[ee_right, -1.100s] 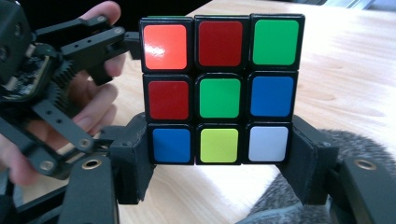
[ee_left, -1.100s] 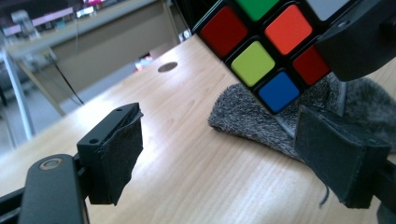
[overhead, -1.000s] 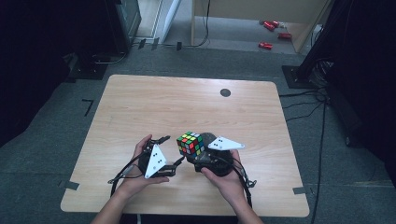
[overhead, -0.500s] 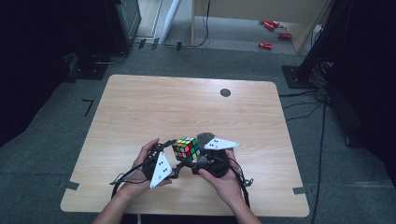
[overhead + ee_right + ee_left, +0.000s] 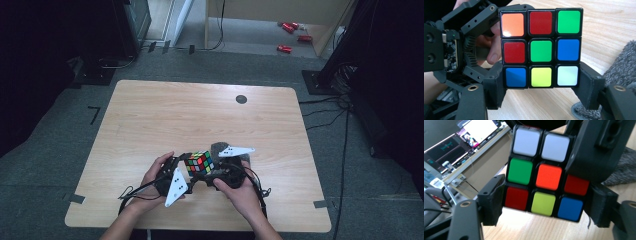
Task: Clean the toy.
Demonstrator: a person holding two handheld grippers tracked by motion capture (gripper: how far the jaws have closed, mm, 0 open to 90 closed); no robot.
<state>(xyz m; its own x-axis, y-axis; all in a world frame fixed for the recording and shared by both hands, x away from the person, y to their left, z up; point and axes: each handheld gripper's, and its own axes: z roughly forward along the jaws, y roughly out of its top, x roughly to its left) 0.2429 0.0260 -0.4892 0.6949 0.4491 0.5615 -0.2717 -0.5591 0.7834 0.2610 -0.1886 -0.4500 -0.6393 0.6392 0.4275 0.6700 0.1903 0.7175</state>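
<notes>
One pale wooden table (image 5: pixel 200 115) carries the work near its front edge. Above it, two hands hold black grippers around a multicoloured puzzle cube with black edges (image 5: pixel 199 162). The right gripper (image 5: pixel 541 86) clamps the cube's bottom row. The left gripper (image 5: pixel 544 207), whose jaws have just been closing, now presses the cube's lowest row too. A grey fuzzy cloth (image 5: pixel 222 149) lies just behind.

Light wooden table (image 5: pixel 165 115), a grey fuzzy cloth (image 5: pixel 218 148) near its front edge.
</notes>
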